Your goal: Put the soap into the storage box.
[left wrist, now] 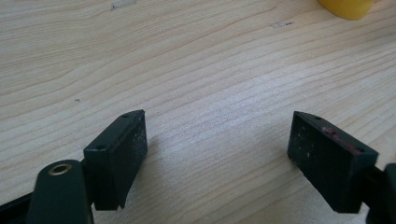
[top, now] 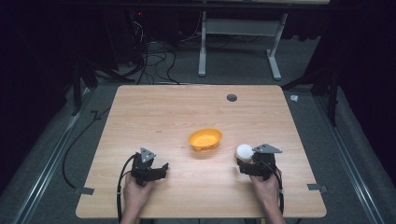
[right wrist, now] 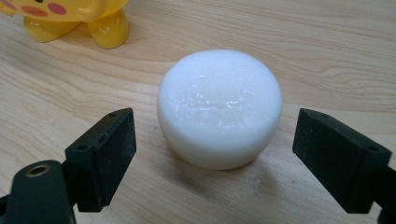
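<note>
Pale wooden table [top: 154, 112] carries a yellow bowl [top: 205, 139]; just right of it sits the white puck [right wrist: 219, 107], untouched between the spread right gripper [right wrist: 215, 156]; left gripper [left wrist: 217, 158] gapes empty, well left.

One white round block [right wrist: 219, 107] is being counted, lying just ahead of the right gripper [right wrist: 215, 154], in front of its two black jaws, which are standing apart on either side of it without touching. One yellow bowl with small feet and a painted face [top: 205, 139] is being counted, farther ahead of that gripper and off to its left. Two grippers are being counted in all, the left gripper [left wrist: 217, 149] being the second, with its own two jaws. One wooden table [top: 154, 112] is being counted beneath both grippers. Two hands are being counted, one behind each gripper.
</note>
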Motion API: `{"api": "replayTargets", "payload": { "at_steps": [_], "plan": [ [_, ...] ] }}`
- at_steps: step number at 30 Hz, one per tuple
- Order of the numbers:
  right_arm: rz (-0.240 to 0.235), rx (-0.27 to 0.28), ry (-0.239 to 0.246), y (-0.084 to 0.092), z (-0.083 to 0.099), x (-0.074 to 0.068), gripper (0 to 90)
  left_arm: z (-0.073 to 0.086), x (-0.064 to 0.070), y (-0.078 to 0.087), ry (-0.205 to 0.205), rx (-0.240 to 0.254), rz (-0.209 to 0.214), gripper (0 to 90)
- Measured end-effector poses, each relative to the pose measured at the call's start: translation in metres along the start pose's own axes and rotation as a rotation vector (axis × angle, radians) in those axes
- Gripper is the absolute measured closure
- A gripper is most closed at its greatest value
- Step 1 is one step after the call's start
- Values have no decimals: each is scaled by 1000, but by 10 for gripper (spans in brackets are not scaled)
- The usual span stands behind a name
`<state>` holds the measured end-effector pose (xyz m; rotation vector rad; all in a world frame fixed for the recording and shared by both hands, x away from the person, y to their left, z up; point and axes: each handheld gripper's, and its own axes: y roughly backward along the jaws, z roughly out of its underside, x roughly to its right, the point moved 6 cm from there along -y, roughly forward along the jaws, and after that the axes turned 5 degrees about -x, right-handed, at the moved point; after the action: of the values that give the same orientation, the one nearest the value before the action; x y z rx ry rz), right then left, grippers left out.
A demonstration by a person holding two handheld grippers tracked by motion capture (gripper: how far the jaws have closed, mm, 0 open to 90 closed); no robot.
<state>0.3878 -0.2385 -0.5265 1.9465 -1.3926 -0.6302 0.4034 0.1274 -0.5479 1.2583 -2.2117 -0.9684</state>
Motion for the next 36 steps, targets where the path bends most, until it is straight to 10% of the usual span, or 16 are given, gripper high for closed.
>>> {"api": "replayTargets", "payload": {
  "at_steps": [36],
  "plan": [
    [7,-45,-25,-32,-10,2,193,0,0,0,0,0,0,202]
  ]
}}
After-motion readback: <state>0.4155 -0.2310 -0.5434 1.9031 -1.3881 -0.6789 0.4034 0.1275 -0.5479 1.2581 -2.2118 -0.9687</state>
